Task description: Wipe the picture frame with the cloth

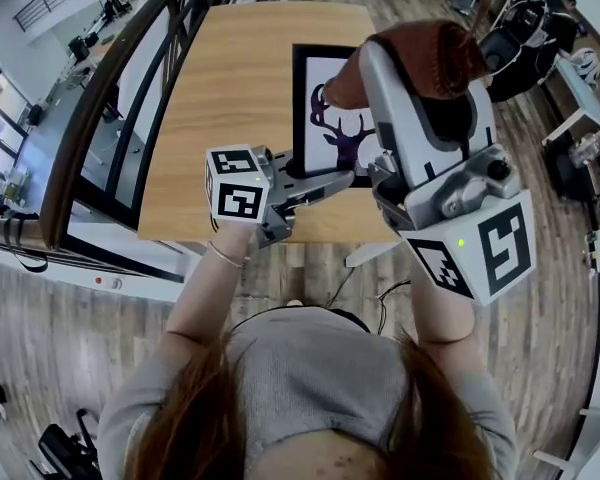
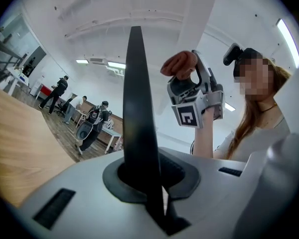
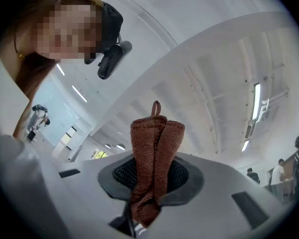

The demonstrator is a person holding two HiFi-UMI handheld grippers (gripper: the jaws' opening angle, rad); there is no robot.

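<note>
The wooden tabletop [image 1: 230, 88] lies bare along its left side. Your left gripper [image 1: 315, 183] reaches in from the near edge, its jaws clamped on the near edge of the picture frame [image 1: 325, 78]. The black-bordered frame with its deer print sits over the right half of the tabletop, print facing up toward you. In the left gripper view it shows edge-on as a dark strip between the jaws. To the right, your right gripper [image 1: 405, 68] is held high above the frame, its jaws closed on the bunched brown cloth [image 1: 430, 53].
</note>
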